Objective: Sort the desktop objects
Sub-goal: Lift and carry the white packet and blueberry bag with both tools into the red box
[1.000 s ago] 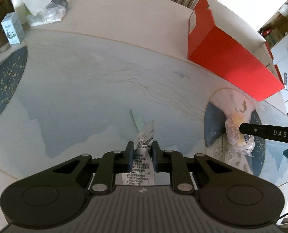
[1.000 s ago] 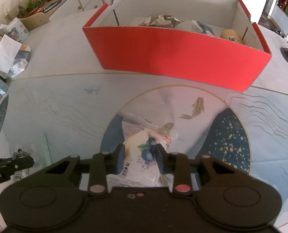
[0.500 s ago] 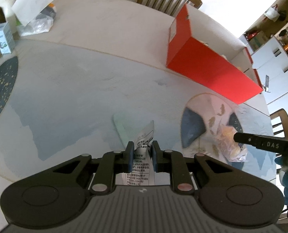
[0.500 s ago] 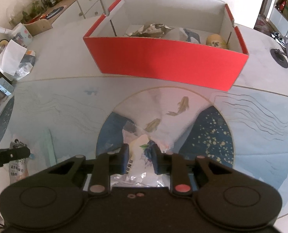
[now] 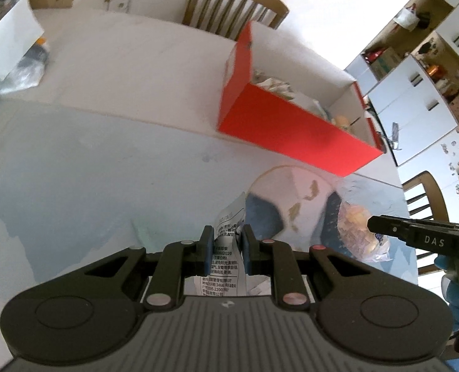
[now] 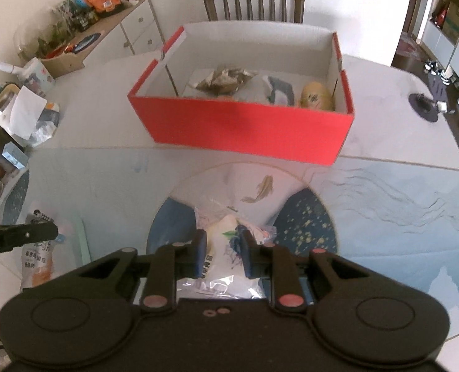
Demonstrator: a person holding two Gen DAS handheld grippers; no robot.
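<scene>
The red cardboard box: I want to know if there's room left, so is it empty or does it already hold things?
Not empty. The red cardboard box holds a crumpled foil wrapper, a grey-white packet and a round yellowish item, with bare floor showing.

A home dining room: table, wooden chairs, sideboard with plants, white cabinets.

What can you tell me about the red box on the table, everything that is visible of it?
The red box is an open cardboard carton, with no lid on it, red outside and white inside. It stands upright and rectangular on the pale table, beyond the round fish-patterned mat and in front of a wooden chair. Inside lie a crumpled foil packet, a grey-white packet and a yellowish round thing. Neither gripper touches it.
</scene>
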